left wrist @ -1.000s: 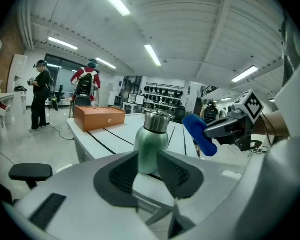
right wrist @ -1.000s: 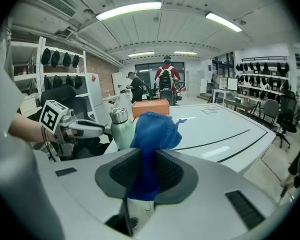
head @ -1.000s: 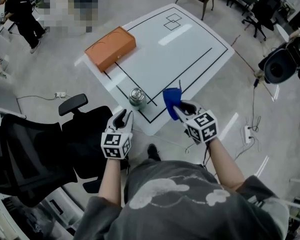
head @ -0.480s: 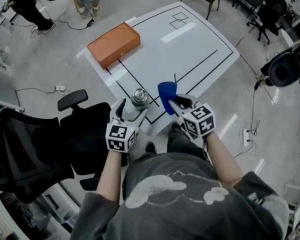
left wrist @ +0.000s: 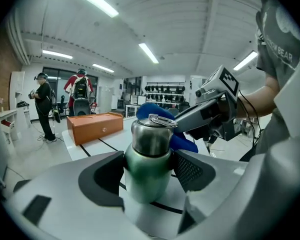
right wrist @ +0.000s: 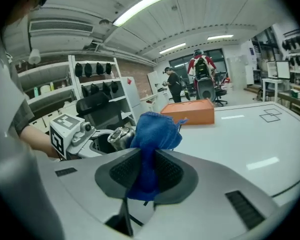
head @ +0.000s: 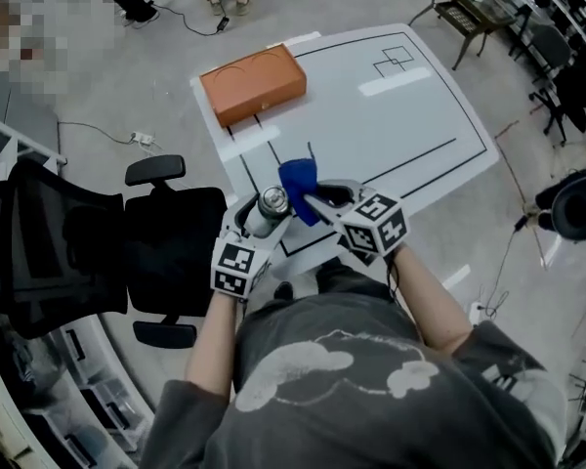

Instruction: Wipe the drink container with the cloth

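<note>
The drink container (head: 271, 206), a green bottle with a steel top and wire loop, sits between the jaws of my left gripper (head: 261, 215) near the white table's front edge. In the left gripper view the bottle (left wrist: 149, 159) fills the gap and both pads touch its green body as the jaws are closing. My right gripper (head: 317, 199) is shut on a blue cloth (head: 298, 179), held just right of the bottle's top. The bunched cloth (right wrist: 152, 134) rises from between the right gripper's pads, with the bottle (right wrist: 114, 135) close by on its left.
An orange box (head: 252, 84) lies at the far left of the white table (head: 400, 106), which carries black lines. A black office chair (head: 98, 252) stands to my left. People stand in the background (left wrist: 80, 91). Cables lie on the floor at right (head: 527, 223).
My left gripper has opened, moved forward around the bottle and come in on it. The right gripper has brought the cloth left to the bottle's top.
</note>
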Demonstrator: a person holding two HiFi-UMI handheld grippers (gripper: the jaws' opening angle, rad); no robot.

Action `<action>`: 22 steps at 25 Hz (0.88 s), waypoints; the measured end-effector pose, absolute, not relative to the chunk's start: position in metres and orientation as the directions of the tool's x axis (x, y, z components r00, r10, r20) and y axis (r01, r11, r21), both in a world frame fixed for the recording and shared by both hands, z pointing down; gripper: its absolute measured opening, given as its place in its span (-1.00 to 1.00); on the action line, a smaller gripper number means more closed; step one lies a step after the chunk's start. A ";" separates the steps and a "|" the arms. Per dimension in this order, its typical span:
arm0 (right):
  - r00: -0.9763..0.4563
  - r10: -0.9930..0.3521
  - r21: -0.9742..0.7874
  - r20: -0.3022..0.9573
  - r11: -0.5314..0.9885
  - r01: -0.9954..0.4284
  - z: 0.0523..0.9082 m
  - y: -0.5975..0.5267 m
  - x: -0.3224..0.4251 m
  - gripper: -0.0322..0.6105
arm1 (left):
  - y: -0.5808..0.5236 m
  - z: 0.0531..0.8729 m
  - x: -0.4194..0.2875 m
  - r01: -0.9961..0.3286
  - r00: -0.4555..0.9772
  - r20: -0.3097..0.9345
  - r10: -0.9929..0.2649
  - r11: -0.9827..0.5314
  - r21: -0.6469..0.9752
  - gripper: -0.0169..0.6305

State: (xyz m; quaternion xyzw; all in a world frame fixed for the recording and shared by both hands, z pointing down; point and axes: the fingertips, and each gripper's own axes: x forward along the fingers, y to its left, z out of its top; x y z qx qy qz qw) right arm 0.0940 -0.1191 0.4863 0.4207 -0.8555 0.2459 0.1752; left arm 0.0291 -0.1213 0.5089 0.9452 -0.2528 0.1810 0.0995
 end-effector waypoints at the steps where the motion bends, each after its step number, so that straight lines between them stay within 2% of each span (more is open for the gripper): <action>1: -0.608 -0.612 -0.279 0.506 0.551 -0.787 0.487 -0.122 0.091 -0.65 | -0.121 0.509 0.030 -0.516 0.807 0.387 -0.446 -0.851 0.096 0.00; 5: -0.669 -0.527 -0.281 0.525 0.635 -0.720 0.499 -0.135 0.079 -0.66 | -0.122 0.509 0.030 -0.527 0.805 0.375 -0.459 -0.844 0.099 0.00; 10: -0.734 -0.445 -0.358 0.513 0.666 -0.654 0.512 -0.148 0.079 -0.67 | -0.125 0.512 0.030 -0.538 0.801 0.376 -0.465 -0.835 0.113 0.00; 22: -0.707 -0.285 -0.280 0.648 0.774 -0.568 0.567 -0.175 0.067 -0.69 | -0.125 0.515 0.030 -0.534 0.799 0.388 -0.460 -0.839 0.103 0.00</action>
